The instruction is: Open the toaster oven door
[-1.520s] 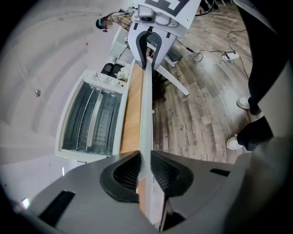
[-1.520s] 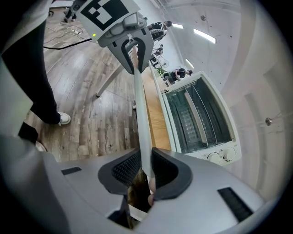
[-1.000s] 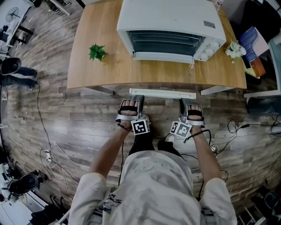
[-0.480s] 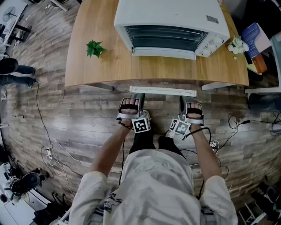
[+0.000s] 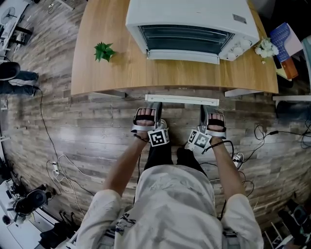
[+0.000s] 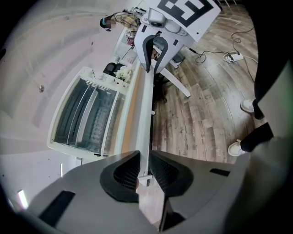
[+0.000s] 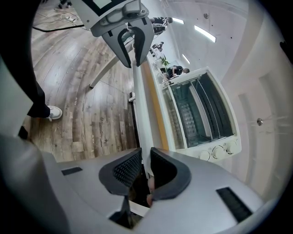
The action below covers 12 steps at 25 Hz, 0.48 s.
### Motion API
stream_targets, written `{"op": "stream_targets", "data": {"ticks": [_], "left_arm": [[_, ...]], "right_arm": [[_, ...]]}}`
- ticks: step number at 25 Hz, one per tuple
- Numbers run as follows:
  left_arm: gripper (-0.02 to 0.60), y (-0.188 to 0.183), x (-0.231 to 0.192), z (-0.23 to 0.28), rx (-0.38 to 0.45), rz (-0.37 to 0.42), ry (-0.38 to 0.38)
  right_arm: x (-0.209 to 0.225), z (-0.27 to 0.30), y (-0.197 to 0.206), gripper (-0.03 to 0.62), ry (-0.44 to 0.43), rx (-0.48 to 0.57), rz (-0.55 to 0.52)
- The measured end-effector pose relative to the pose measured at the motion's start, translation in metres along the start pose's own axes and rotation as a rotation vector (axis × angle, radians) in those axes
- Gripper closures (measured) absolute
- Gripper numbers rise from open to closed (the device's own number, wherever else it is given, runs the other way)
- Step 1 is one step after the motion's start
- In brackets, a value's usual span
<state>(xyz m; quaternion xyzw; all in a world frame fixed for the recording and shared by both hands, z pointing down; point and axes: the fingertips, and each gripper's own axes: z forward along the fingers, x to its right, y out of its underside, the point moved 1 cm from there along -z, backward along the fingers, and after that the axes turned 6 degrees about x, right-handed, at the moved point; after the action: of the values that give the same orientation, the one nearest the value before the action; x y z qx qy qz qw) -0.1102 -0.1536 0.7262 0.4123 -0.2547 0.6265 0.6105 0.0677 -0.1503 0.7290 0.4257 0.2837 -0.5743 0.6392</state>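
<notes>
The white toaster oven (image 5: 194, 14) stands at the back of the wooden table (image 5: 112, 73), and its glass door (image 5: 182, 39) looks closed. A white bar (image 5: 182, 100) runs along the table's front edge. My left gripper (image 5: 154, 104) is shut on the bar's left part, seen close up in the left gripper view (image 6: 143, 171). My right gripper (image 5: 204, 108) sits on the bar's right part. Its jaws have just been closing with the bar between them, and the pads now rest against it (image 7: 145, 171). Both grippers are well short of the oven.
A small green plant (image 5: 104, 51) sits on the table's left part and white flowers (image 5: 265, 47) at its right end. Books (image 5: 284, 36) lie beyond the right edge. Cables (image 5: 63, 170) trail over the wooden floor. A person's shoes (image 5: 14, 78) show at far left.
Both grippers stay on the white bar. The head view has shifted a little, so the table and oven sit slightly differently in the picture. Nothing else has visibly moved.
</notes>
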Motion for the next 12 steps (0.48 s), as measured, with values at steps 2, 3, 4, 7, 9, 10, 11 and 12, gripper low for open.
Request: {"op": "stream_targets", "data": {"ticks": [2, 3, 4, 7, 9, 10, 11, 12], "left_arm": [[0.5, 0.001, 0.002, 0.001, 0.001, 0.002, 0.003], [0.5, 0.001, 0.004, 0.002, 0.001, 0.003, 0.006], [0.5, 0.002, 0.006, 0.002, -0.001, 0.007, 0.012], [0.5, 0.003, 0.009, 0.004, -0.002, 0.005, 0.016], [0.505, 0.005, 0.011, 0.008, -0.02, -0.021, 0.047], [0.53, 0.008, 0.013, 0.01, -0.033, -0.036, 0.066], [0.541, 0.01, 0.015, 0.012, -0.043, -0.048, 0.079], [0.541, 0.011, 0.018, 0.013, -0.048, -0.055, 0.088]], "right_arm": [[-0.001, 0.001, -0.001, 0.519, -0.006, 0.003, -0.002], [-0.001, 0.001, -0.001, 0.52, -0.006, 0.003, 0.0], [-0.002, 0.002, -0.001, 0.52, -0.005, 0.001, 0.004], [-0.006, 0.004, 0.001, 0.52, -0.016, -0.022, 0.029], [-0.011, 0.007, 0.006, 0.537, -0.042, -0.06, 0.06], [-0.013, 0.009, 0.008, 0.551, -0.053, -0.077, 0.073], [-0.015, 0.01, 0.009, 0.553, -0.057, -0.088, 0.08], [-0.015, 0.01, 0.01, 0.554, -0.058, -0.094, 0.085]]}}
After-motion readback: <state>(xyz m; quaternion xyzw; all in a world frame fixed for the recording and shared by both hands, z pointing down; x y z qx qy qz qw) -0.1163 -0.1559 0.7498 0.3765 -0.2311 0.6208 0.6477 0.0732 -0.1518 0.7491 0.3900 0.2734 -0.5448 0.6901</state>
